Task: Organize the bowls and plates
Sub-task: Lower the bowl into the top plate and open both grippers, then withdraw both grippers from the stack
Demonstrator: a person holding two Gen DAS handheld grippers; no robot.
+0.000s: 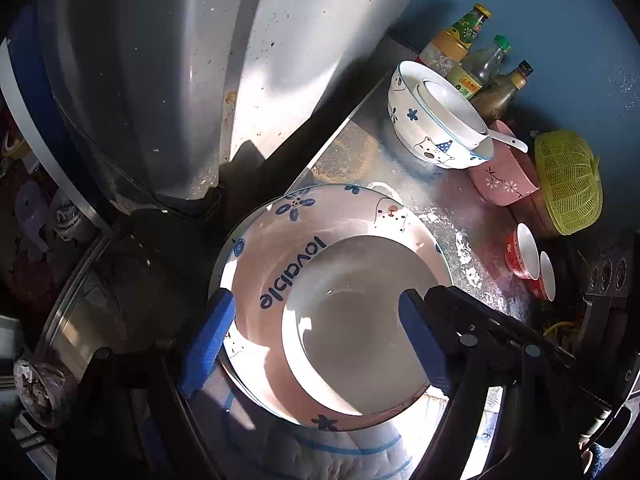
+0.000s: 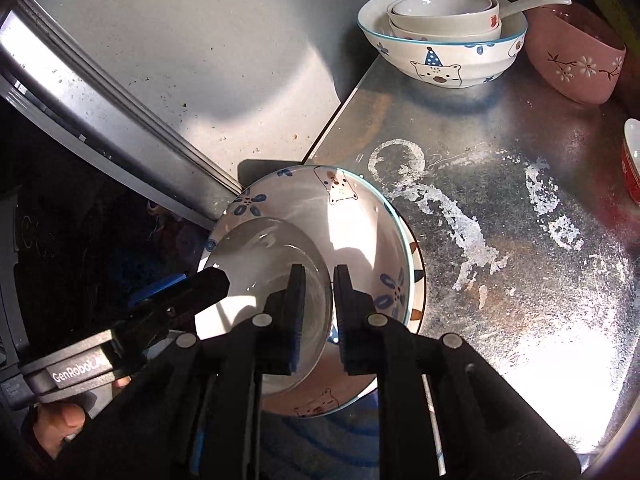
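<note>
Bear-print bowl (image 1: 280, 264) sits at the metal counter's (image 2: 500, 208) edge with a plain white bowl (image 1: 356, 320) nested inside. The right gripper (image 2: 318, 312) clamps that white bowl's rim; the left gripper (image 1: 316, 340) hangs spread wide over both. Behind stand stacked bowls (image 2: 440, 44), a pink bowl (image 2: 572, 60), a spoon (image 2: 536, 2), red cups (image 1: 520, 256), bottles (image 1: 464, 44) and a yellow strainer (image 1: 568, 184).

Right wrist view. The right gripper (image 2: 319, 300) straddled the rim of a plain white bowl (image 2: 256, 276), jaws narrowly parted, one finger inside and one outside. That bowl sat nested in a bear-patterned bowl (image 2: 352, 216) at the edge of a metal counter (image 2: 520, 240). The left gripper (image 2: 188, 292) reached in from the left. Stacked bowls (image 2: 440, 40) and a pink bowl (image 2: 572, 60) stood behind.
</note>
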